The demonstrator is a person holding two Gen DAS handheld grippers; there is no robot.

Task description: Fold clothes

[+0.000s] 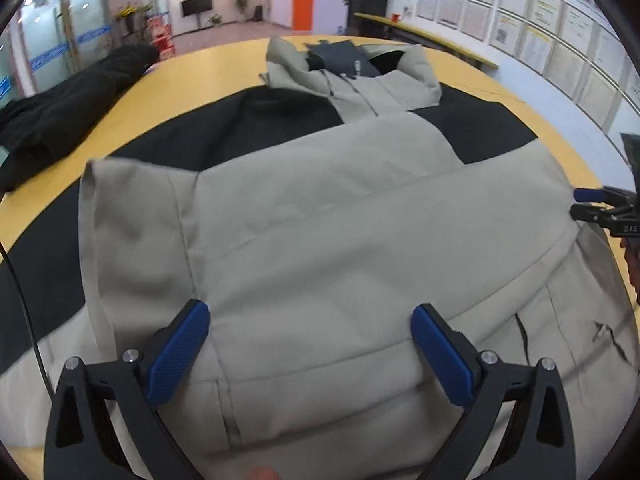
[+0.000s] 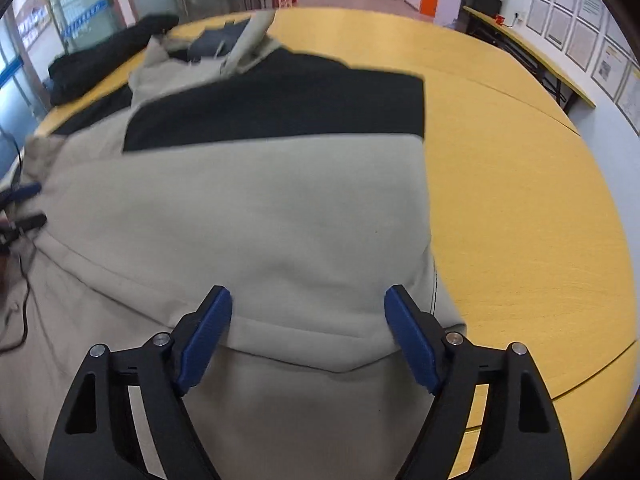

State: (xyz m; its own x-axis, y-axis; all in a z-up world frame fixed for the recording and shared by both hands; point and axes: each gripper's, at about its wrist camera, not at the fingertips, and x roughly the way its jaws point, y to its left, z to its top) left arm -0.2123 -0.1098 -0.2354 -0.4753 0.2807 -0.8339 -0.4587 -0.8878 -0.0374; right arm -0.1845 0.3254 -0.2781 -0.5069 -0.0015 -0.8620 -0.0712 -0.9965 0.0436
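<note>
A beige and black hooded jacket (image 1: 320, 208) lies spread on the yellow table (image 1: 192, 72), hood toward the far side. Its lower part is folded up over the body. My left gripper (image 1: 310, 344) is open, fingers straddling the beige fold near the jacket's left side, holding nothing. My right gripper (image 2: 308, 328) is open over the folded beige edge of the jacket (image 2: 260, 208) at its right side. The right gripper also shows at the right edge of the left wrist view (image 1: 596, 204). The left gripper shows at the left edge of the right wrist view (image 2: 24, 208).
A black garment (image 1: 68, 108) lies piled at the table's far left, also in the right wrist view (image 2: 104, 60). Bare yellow table (image 2: 520, 200) extends to the right of the jacket. A thin black cable (image 2: 24, 300) runs over the jacket's left part.
</note>
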